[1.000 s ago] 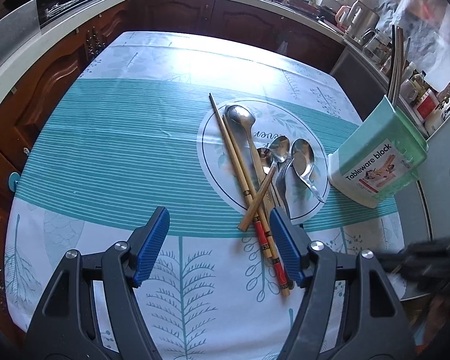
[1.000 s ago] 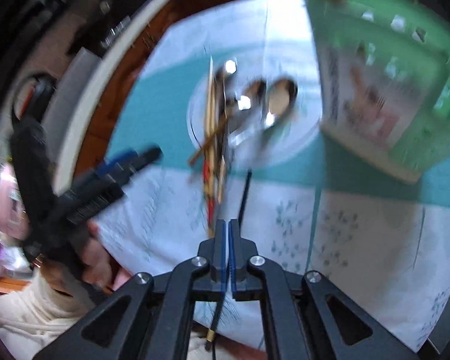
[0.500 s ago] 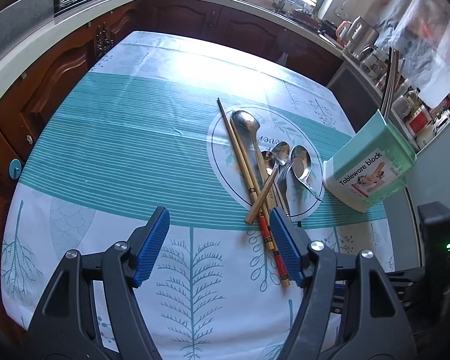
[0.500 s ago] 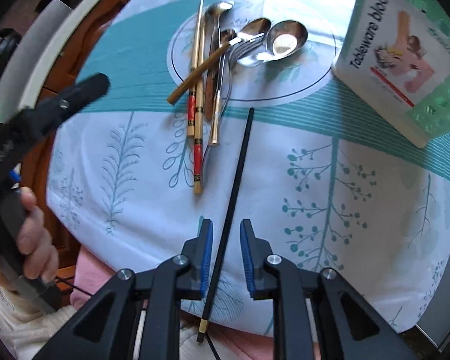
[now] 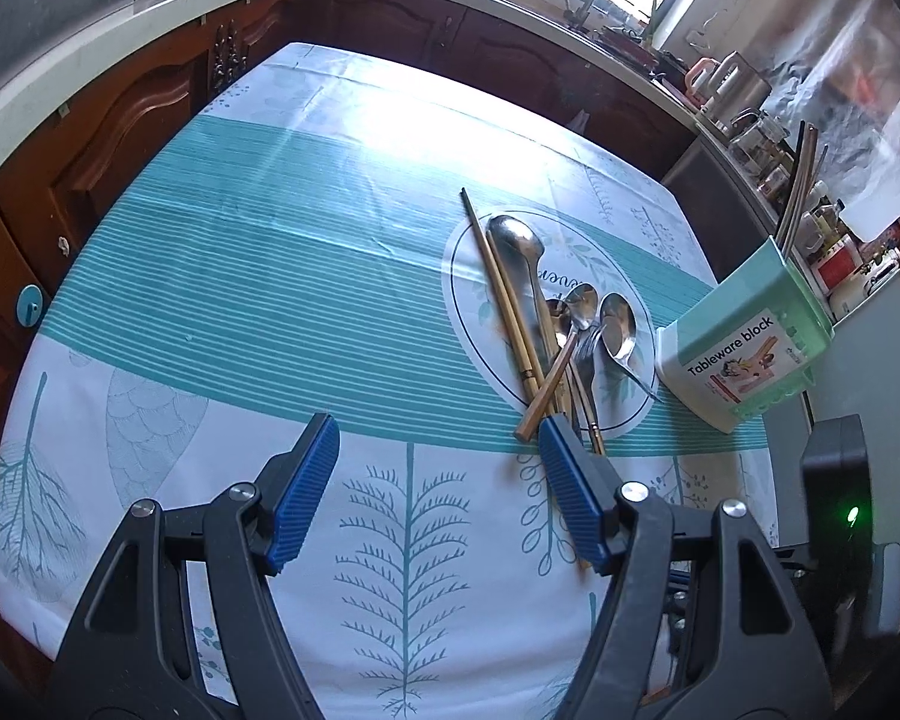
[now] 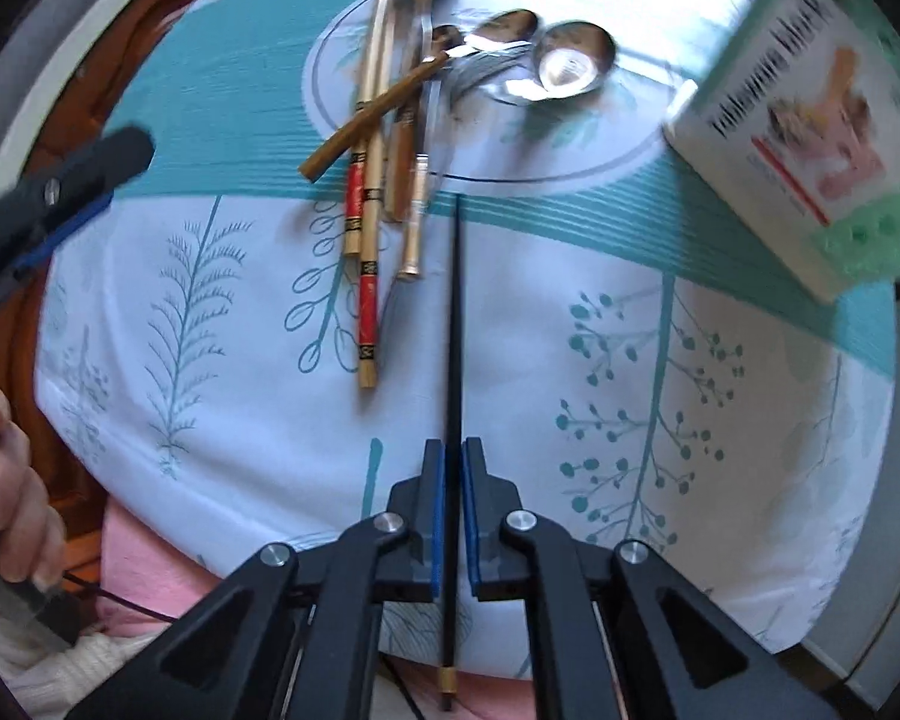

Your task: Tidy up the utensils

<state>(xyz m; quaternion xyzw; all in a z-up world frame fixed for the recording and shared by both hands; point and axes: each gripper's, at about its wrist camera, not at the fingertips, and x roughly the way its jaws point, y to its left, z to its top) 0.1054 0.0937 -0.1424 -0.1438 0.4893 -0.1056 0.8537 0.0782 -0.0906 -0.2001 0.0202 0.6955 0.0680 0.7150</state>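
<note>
R tongs [image 6: 450,516]: narrowed since half a second ago, now pinching black chopstick [image 6: 455,312] | L tongs [image 5: 438,492]: wide, empty | I judge next: holder [image 5: 750,354].

The tablecloth [image 5: 222,276] has a smooth, glossy finish with window glare. The spoons [image 6: 573,63] are polished, mirror-bright metal. The chopsticks [image 6: 369,222] look like pale wood with lacquered red bands. The black chopstick [image 6: 455,324] is matt. The utensil holder [image 5: 750,348] is semi-gloss green plastic bearing a paper label.
</note>
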